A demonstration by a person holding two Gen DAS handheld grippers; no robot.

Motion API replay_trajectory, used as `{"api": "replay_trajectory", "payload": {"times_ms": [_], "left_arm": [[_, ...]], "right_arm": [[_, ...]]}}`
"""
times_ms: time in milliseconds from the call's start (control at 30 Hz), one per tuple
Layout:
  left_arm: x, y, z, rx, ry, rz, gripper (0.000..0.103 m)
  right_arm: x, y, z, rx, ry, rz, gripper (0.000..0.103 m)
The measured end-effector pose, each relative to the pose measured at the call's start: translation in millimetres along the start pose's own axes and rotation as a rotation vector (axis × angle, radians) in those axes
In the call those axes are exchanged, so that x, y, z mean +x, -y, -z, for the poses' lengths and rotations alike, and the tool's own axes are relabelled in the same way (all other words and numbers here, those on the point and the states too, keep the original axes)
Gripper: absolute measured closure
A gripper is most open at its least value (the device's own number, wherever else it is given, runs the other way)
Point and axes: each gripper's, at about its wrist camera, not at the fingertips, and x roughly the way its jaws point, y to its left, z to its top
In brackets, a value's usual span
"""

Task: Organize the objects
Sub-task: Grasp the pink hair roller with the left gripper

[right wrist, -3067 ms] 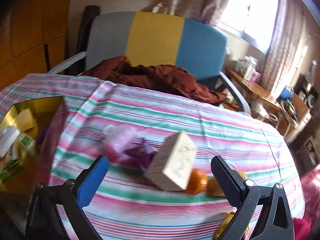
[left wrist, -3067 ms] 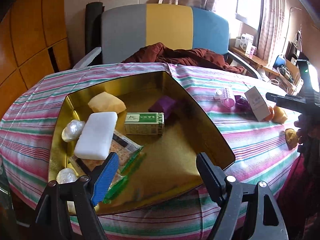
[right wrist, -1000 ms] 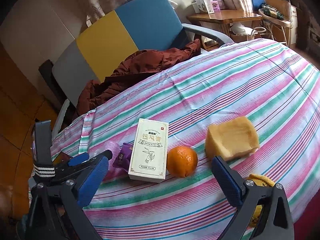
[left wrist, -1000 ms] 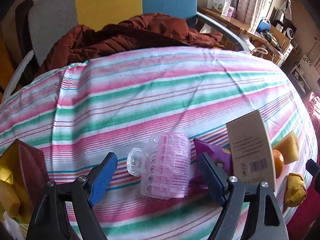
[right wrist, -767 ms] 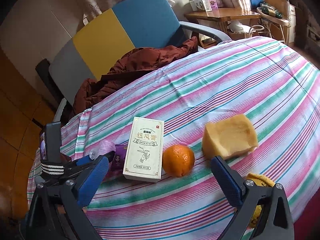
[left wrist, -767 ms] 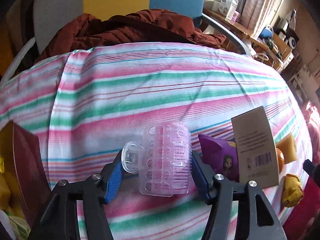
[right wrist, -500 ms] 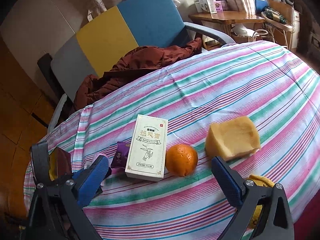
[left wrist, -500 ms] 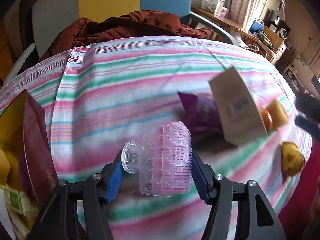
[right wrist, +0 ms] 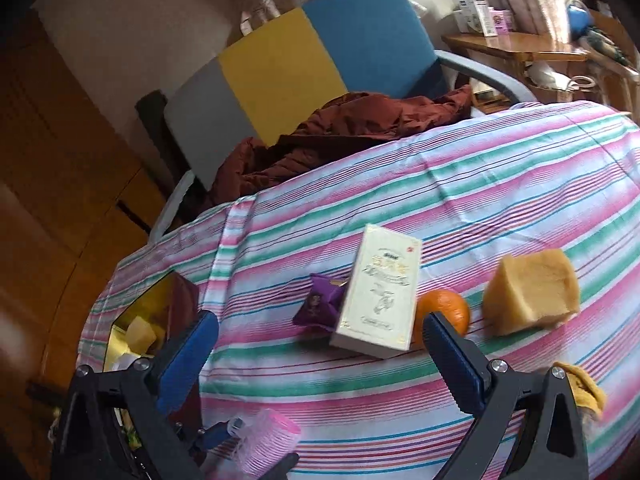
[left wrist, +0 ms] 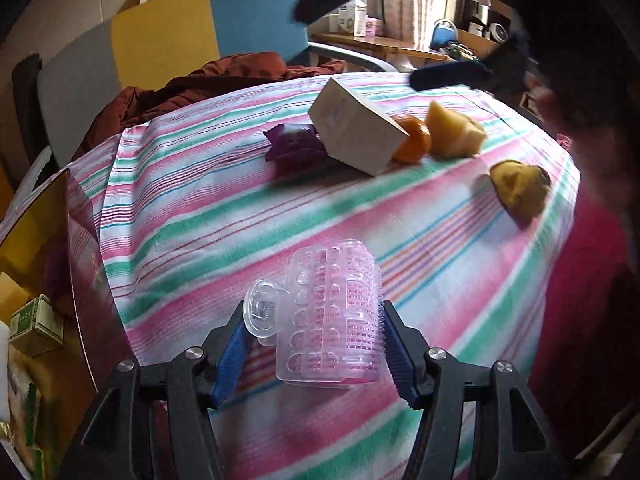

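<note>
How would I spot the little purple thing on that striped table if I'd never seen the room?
Start at the striped tablecloth and find the row of items near its middle. At the row's left end, tucked against the tall cream box, lies the purple packet. It is the only dark, crinkly foil pouch there; its neighbours are a box, an orange and a tan block.

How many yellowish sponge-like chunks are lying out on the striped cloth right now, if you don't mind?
2: the large chunk right of the orange, and a smaller one near the cloth's edge. More may sit hidden in the gold tin.
</note>
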Motion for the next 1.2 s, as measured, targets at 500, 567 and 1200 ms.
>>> {"api": "replay_trajectory", "payload": {"times_ms": [500, 567, 1200], "left_arm": [[-1, -3, 9, -0.007, 0.041, 0.06, 0.041], [-1, -3, 9, -0.012, 0.043, 0.066, 0.041], [1, -6, 10, -0.025, 0.046, 0.075, 0.041]], "right_arm": [[111, -38, -25, -0.145, -0.353, 0.13, 0.018], [115, -28, -29, -0.114, -0.365, 0.177, 0.018], [114, -43, -8, -0.302, -0.408, 0.232, 0.069]]}}
